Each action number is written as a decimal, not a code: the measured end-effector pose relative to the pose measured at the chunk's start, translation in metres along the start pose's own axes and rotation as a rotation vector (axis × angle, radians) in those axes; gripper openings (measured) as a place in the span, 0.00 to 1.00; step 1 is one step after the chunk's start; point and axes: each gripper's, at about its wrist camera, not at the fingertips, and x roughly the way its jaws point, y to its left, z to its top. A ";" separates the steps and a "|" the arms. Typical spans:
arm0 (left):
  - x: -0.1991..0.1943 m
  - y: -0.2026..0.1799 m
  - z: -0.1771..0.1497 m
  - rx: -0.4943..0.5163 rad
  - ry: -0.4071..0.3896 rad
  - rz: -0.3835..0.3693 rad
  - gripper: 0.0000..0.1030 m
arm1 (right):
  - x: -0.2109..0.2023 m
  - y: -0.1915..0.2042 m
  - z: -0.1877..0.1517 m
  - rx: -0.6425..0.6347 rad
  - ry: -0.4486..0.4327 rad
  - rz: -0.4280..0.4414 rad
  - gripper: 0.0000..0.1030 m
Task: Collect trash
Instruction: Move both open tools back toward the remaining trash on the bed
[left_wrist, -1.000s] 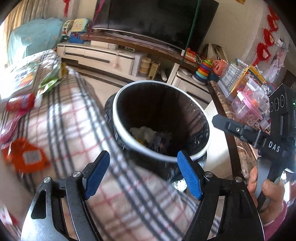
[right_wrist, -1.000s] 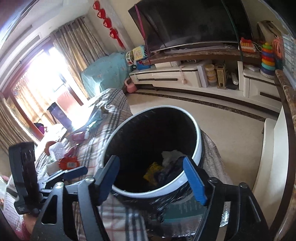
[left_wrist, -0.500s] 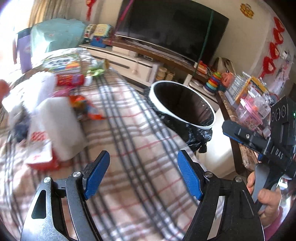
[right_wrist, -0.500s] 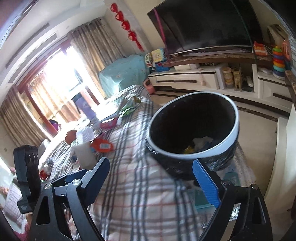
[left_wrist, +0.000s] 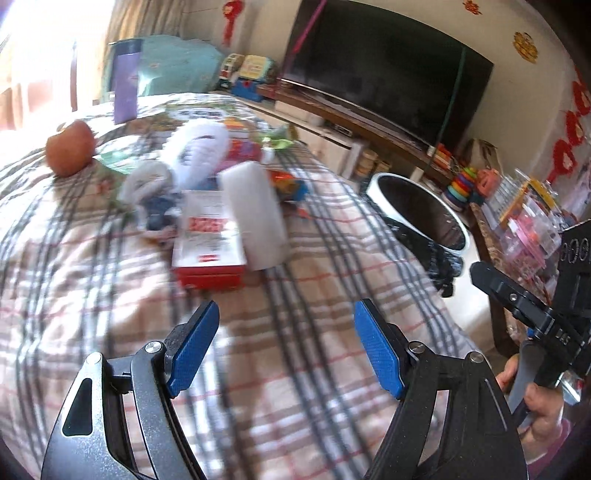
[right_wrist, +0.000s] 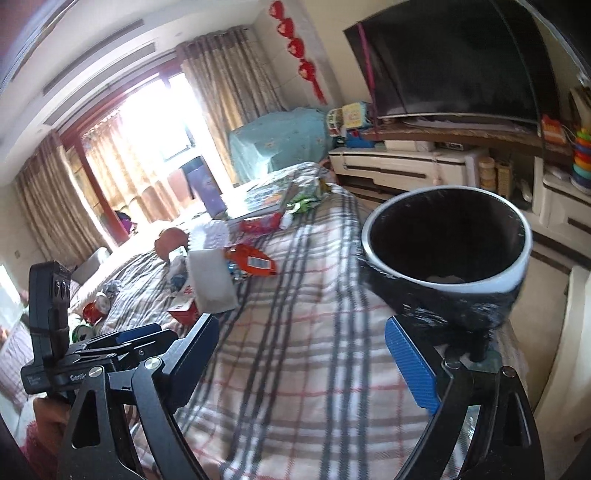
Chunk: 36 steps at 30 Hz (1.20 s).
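Left claw: blue pads spread apart, nothing between them, poised above a plaid cloth that covers the table. Right claw: jaws set wide apart and empty, above the same cloth; its body appears at the right edge of the left wrist view, held by a hand. Landmark: a black trash bin with a white rim, lined with a black bag, standing at the table's edge; pale scraps lie at its bottom. The trash lies on the cloth, well apart from the bin, on the window side. Nearest the bin is an orange wrapper. Beyond it a white block leans on a red and white box. Farther from the bin: a crumpled white wrapper, then a round orange fruit. A purple box stands farthest from the bin. Motion blur hides finer detail.
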 end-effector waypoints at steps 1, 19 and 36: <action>-0.001 0.006 0.000 -0.007 -0.004 0.011 0.75 | 0.003 0.002 -0.001 -0.005 0.002 0.004 0.90; 0.014 0.048 0.007 -0.043 0.027 0.065 0.75 | 0.067 0.015 -0.003 0.071 0.177 0.218 0.87; 0.033 0.048 0.023 -0.010 0.075 0.044 0.75 | 0.144 0.045 0.026 0.037 0.303 0.422 0.75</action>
